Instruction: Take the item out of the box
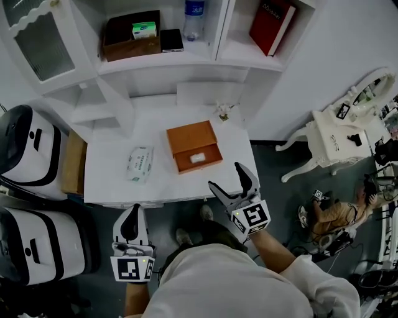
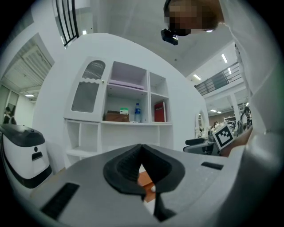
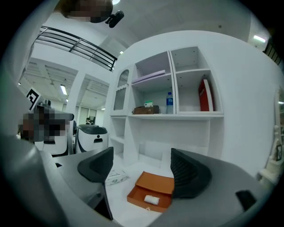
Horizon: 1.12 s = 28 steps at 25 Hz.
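An orange box lies on the white desk, its drawer slid out toward me. A small white item rests inside the drawer. In the right gripper view the box and the white item sit ahead between the jaws. My right gripper is open and empty, held off the desk's front right edge. The left gripper is shut with nothing in it, low in front of the desk. Through its closed jaws only a sliver of the box shows.
A tissue packet lies on the desk left of the box. Shelves above hold a brown box, a bottle and a red book. White machines stand at left, a white vanity table at right.
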Each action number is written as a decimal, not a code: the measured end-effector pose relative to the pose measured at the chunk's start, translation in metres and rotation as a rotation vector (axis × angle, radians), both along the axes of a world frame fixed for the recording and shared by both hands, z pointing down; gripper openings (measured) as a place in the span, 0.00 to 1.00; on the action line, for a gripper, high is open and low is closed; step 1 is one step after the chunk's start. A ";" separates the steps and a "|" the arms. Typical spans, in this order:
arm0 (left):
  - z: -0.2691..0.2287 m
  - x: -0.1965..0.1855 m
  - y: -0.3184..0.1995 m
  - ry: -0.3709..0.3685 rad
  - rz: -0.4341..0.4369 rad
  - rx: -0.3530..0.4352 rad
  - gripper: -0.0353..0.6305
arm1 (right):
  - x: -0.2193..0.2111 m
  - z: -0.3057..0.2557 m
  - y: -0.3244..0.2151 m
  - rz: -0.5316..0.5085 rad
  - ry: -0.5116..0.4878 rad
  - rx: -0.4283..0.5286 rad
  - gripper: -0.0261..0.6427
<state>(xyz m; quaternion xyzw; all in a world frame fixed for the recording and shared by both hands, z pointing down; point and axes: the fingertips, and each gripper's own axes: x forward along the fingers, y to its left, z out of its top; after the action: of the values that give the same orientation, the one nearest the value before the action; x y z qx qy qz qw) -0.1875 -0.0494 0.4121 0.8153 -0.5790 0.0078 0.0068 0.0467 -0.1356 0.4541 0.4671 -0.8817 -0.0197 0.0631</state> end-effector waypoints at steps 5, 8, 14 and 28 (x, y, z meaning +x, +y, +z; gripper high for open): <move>0.002 0.003 -0.023 -0.006 -0.046 -0.019 0.06 | -0.006 0.039 -0.047 -0.018 0.032 -0.083 0.66; 0.006 0.006 -0.038 -0.014 -0.062 -0.037 0.06 | -0.008 0.066 -0.075 -0.017 0.054 -0.139 0.66; 0.018 0.007 -0.066 -0.013 -0.091 -0.080 0.06 | -0.016 0.130 -0.117 0.013 0.105 -0.273 0.66; 0.041 -0.001 -0.107 0.006 -0.108 -0.150 0.06 | -0.019 0.263 -0.166 0.116 0.244 -0.602 0.67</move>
<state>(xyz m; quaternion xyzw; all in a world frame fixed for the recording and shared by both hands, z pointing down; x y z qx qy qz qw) -0.1888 -0.1559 0.4526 0.7802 -0.6197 0.0485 0.0698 0.0276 -0.3015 0.7171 0.4712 -0.8057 0.1898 0.3046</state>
